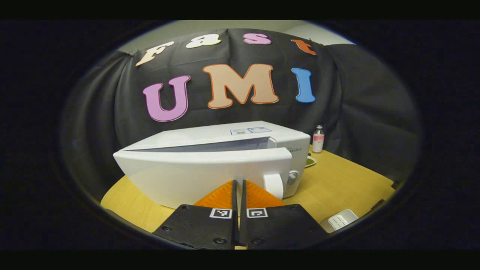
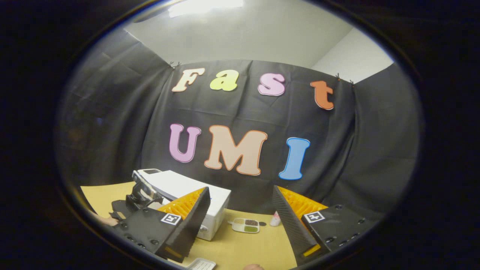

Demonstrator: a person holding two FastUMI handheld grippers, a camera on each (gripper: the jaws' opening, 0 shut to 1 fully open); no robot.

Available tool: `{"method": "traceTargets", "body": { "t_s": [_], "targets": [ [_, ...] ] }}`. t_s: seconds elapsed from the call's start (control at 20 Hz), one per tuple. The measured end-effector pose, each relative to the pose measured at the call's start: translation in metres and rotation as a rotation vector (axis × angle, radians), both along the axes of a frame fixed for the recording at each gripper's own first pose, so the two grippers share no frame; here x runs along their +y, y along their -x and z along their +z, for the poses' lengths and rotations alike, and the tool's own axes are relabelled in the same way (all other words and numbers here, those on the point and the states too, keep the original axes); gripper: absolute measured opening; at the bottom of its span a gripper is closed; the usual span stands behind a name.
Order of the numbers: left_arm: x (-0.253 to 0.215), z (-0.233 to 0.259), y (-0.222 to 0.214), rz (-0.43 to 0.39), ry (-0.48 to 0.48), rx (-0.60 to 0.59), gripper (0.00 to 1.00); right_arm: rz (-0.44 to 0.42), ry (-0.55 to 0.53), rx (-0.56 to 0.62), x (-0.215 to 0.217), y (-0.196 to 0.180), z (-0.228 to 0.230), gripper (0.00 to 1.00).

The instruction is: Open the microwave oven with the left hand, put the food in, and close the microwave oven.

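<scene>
Left gripper view is showing the white microwave oven (image 1: 210, 165) sitting on the yellow worktop (image 1: 337, 183) straight ahead of the left claw (image 1: 239, 187), its long side running across the view and its door (image 1: 202, 176) already swinging out a little, with a dark wedge of gap along the top edge that is widening toward the side where the white handle (image 1: 273, 185) is standing. The left claw's orange fingers are lying pressed together with nothing between them, tips pointing at the lower door face just beside that handle (whether they are touching the door I cannot tell). So the coming move is turning on this: the handle is sitting slightly to one side of the left claw's line, and the left claw is clearly the nearer one. Right gripper view is showing the right claw (image 2: 240, 213) hanging farther back, fingers spread wide and carrying nothing. Between and beyond those fingers, the small food tray (image 2: 245, 225) is resting on the worktop just beside the oven, near a small bottle (image 1: 318, 139) at the back.
</scene>
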State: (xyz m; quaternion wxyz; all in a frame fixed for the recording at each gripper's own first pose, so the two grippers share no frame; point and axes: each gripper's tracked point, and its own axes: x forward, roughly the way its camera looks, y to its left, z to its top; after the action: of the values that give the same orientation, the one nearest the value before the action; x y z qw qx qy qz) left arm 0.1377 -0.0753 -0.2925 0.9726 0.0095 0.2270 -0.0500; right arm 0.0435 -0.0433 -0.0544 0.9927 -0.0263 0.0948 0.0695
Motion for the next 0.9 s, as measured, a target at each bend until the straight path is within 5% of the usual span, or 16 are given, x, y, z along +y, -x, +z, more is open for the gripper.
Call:
{"method": "traceTargets", "body": {
  "t_s": [0.9],
  "targets": [
    [-0.012, 0.003, -0.047, -0.028, 0.023, -0.041, 0.00, -0.041, -0.003, 0.011, -0.015, -0.004, -0.004, 0.96]
  ]
}}
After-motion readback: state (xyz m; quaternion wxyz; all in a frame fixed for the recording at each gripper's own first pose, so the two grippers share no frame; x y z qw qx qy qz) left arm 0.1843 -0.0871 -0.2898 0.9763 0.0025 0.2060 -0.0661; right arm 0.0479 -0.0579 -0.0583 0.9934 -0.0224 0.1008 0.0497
